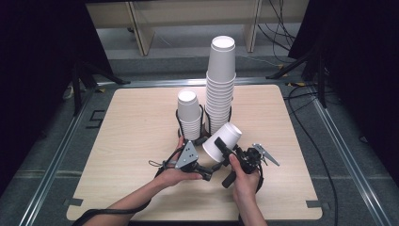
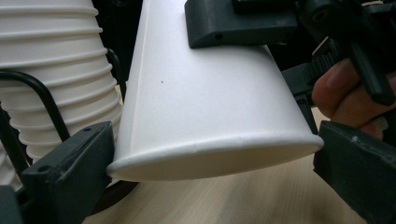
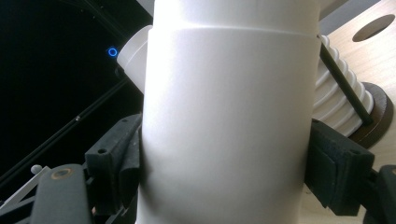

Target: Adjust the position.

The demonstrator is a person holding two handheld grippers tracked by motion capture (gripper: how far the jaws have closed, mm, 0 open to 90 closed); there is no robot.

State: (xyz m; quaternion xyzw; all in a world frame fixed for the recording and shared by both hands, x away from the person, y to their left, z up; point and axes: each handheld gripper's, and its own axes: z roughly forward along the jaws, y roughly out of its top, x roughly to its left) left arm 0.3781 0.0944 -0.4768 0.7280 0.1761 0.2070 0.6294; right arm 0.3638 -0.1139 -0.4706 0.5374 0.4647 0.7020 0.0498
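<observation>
Centre of the high view: my right gripper (image 1: 225, 151) clamps the tilted paper cup (image 1: 222, 140) by its body, offering the rim to my left gripper (image 1: 200, 141), whose jaws straddle it unclosed, ready to grip.

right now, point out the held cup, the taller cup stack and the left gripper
held cup (image 1: 222, 140), high view, on its side wall
taller cup stack (image 1: 220, 89), high view, mid stack
left gripper (image 2: 210, 172), left gripper view, between its fingertips

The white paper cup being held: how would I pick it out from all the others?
Start at the tall stack of white paper cups on the wooden table. Just in front of it, the single white paper cup lies tilted on its side, clamped in the right tool, not nested in any stack.
</observation>
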